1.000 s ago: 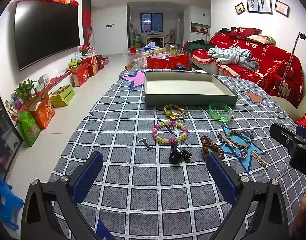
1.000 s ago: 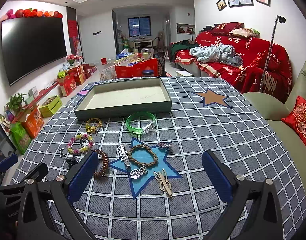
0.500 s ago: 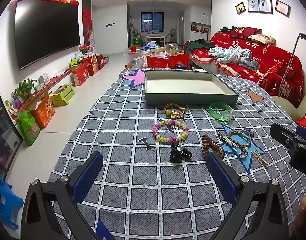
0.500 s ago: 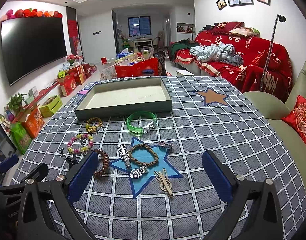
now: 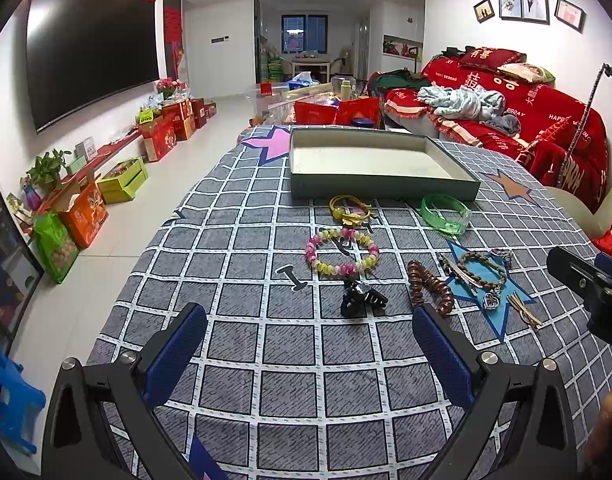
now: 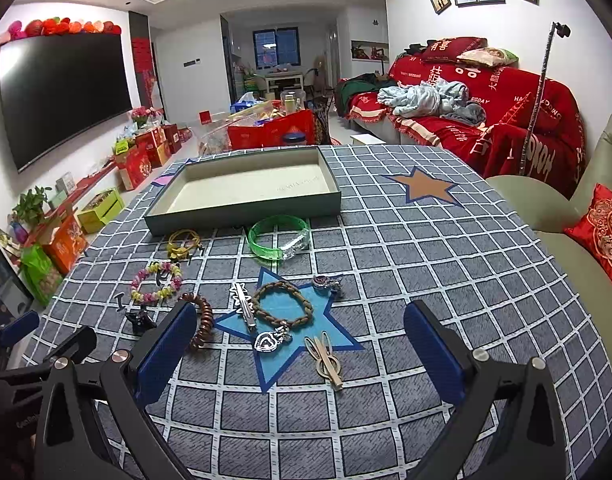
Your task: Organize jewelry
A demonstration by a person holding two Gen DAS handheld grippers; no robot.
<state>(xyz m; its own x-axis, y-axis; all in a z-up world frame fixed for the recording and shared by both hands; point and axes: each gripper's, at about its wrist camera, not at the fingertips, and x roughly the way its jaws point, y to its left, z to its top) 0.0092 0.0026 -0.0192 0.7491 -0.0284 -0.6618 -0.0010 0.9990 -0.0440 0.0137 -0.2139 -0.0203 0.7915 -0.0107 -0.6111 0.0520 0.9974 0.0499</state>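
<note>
An empty grey-green tray sits at the far middle of the checked tablecloth. In front of it lie a yellow hair tie, a green bangle, a pink-yellow bead bracelet, a black claw clip, a brown spiral hair tie, a braided bracelet with heart charm, a silver clip and a gold clip. My left gripper is open just short of the claw clip. My right gripper is open over the heart charm.
A green armchair with a red cushion stands at the table's right edge. A red-covered sofa is behind it. Boxes line the floor under the TV on the left. A thin pole stands by the sofa.
Both grippers have crept slightly forward and lower towards the jewelry. Nothing on the table has moved.
</note>
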